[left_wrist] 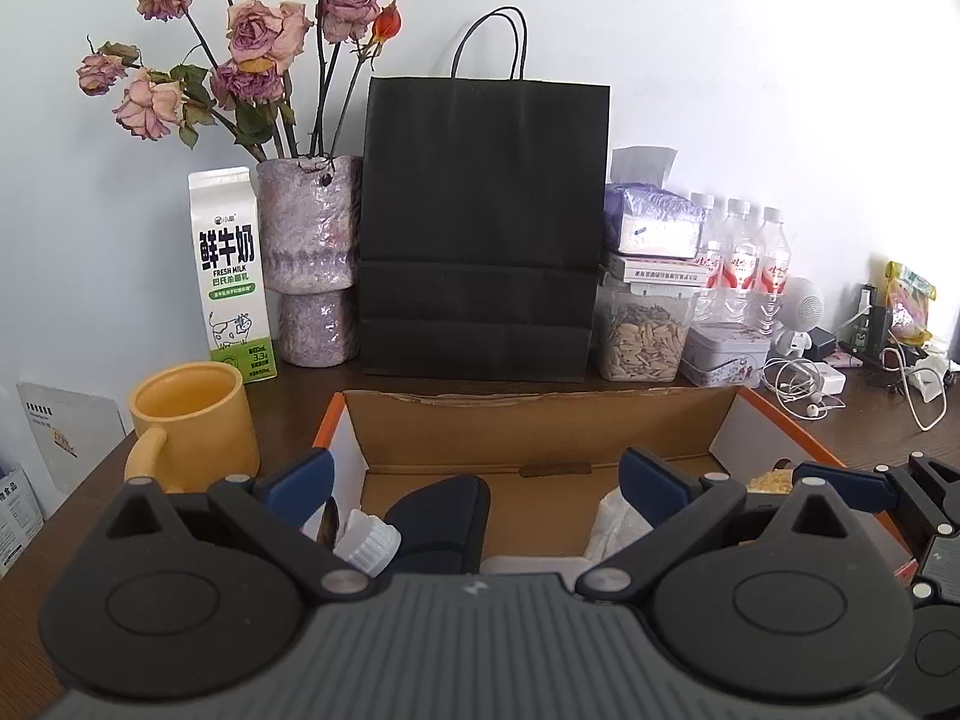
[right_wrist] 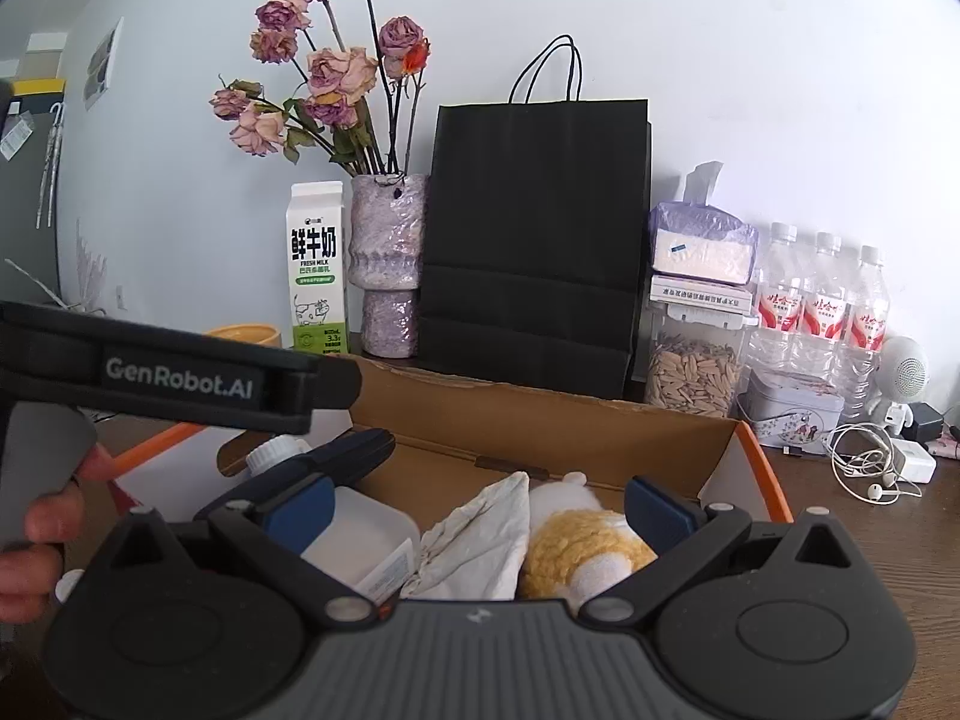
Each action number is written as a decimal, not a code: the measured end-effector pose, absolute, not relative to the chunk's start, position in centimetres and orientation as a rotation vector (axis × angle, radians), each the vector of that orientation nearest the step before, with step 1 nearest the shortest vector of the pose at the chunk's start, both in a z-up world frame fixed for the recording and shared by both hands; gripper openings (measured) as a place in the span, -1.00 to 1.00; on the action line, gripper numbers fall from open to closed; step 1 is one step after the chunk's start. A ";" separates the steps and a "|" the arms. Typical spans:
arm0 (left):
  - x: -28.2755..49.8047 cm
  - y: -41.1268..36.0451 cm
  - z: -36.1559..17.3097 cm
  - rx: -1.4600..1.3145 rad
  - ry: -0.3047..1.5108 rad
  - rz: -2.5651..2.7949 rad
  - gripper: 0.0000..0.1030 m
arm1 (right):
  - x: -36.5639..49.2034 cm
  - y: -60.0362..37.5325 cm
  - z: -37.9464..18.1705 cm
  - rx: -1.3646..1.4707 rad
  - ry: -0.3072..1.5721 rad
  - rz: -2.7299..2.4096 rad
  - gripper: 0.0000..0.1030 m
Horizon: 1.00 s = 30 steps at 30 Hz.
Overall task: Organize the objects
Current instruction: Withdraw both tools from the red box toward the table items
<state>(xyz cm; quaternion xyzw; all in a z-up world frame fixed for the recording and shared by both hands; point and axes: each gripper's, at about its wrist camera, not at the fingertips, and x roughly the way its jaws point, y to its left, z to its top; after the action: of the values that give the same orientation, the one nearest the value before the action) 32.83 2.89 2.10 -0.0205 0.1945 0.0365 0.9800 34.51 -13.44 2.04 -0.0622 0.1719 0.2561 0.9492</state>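
Note:
An open cardboard box (left_wrist: 540,420) with orange outer walls sits on the dark wooden table. In the left wrist view it holds a dark blue case (left_wrist: 444,516), a white bottle cap (left_wrist: 367,543) and crumpled white paper (left_wrist: 615,525). My left gripper (left_wrist: 477,474) hangs open over the box's near left part, with nothing between its fingers. In the right wrist view, my right gripper (right_wrist: 480,504) is open above a white bottle (right_wrist: 360,531), the crumpled paper (right_wrist: 480,534) and a yellow-and-white plush toy (right_wrist: 582,546). A hand (right_wrist: 36,534) holds the left gripper's handle (right_wrist: 180,384).
A yellow mug (left_wrist: 192,420) stands left of the box. Along the wall are a milk carton (left_wrist: 231,270), a vase of dried roses (left_wrist: 309,264), a black paper bag (left_wrist: 480,228), a seed jar (left_wrist: 645,336), a tin (left_wrist: 726,354), water bottles (left_wrist: 741,258) and earphone cables (left_wrist: 804,387).

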 end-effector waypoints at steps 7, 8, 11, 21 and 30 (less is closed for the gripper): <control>31.4 3.3 2.9 -0.046 0.370 0.074 1.00 | 33.0 -14.2 3.3 -0.146 0.306 0.502 1.00; 31.2 3.3 3.0 -0.047 0.368 0.075 1.00 | 32.7 -14.4 3.5 -0.148 0.299 0.498 1.00; 30.4 3.4 3.3 -0.047 0.362 0.073 1.00 | 32.0 -15.4 3.9 -0.152 0.288 0.482 1.00; 27.1 4.4 3.7 -0.048 0.353 0.082 1.00 | 28.8 -19.5 5.3 -0.146 0.265 0.428 1.00; 24.8 6.2 2.6 -0.060 0.406 0.141 1.00 | 26.2 -22.4 4.2 -0.144 0.314 0.385 1.00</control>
<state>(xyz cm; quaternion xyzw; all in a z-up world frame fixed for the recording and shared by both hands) 24.76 6.25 2.61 -0.0297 0.2014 0.0697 0.9766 26.17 -22.35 4.17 -0.0710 0.1552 0.1906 0.9667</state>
